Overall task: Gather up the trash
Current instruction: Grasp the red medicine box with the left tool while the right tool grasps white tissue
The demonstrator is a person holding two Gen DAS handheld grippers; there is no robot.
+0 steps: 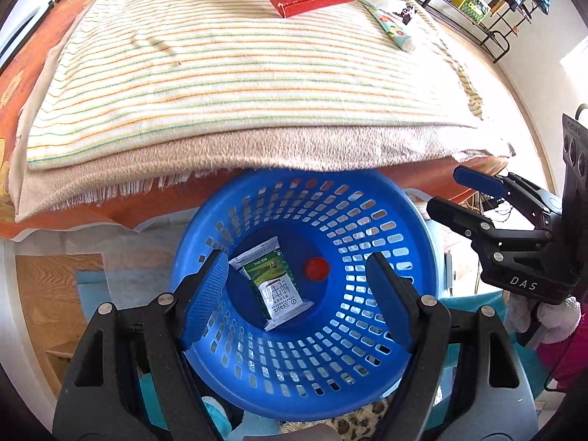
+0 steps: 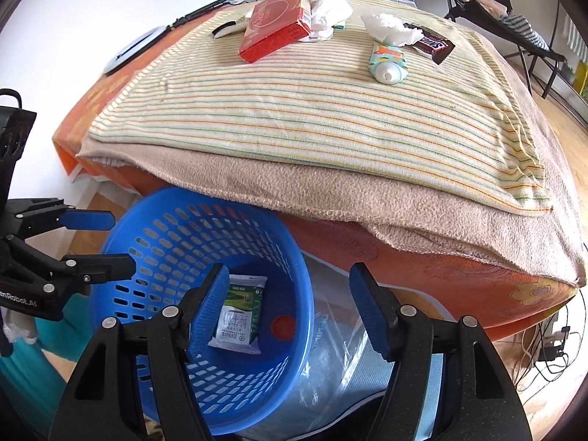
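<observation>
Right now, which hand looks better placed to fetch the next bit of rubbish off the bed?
Probably the right gripper: open, empty, it faces the squeezed tube and brown chocolate wrapper on its side. The left gripper hangs over the blue plastic basket.

A bed [image 2: 422, 257] with an orange flowered mattress fills the middle, covered by a beige fleece blanket [image 2: 330, 191] and a cream striped towel [image 2: 312, 117]. White walls [image 2: 73, 0] stand left, pale wooden floor [image 2: 566, 154] lies right, and a black folding chair [image 2: 488, 3] sits far right in daylight.
</observation>
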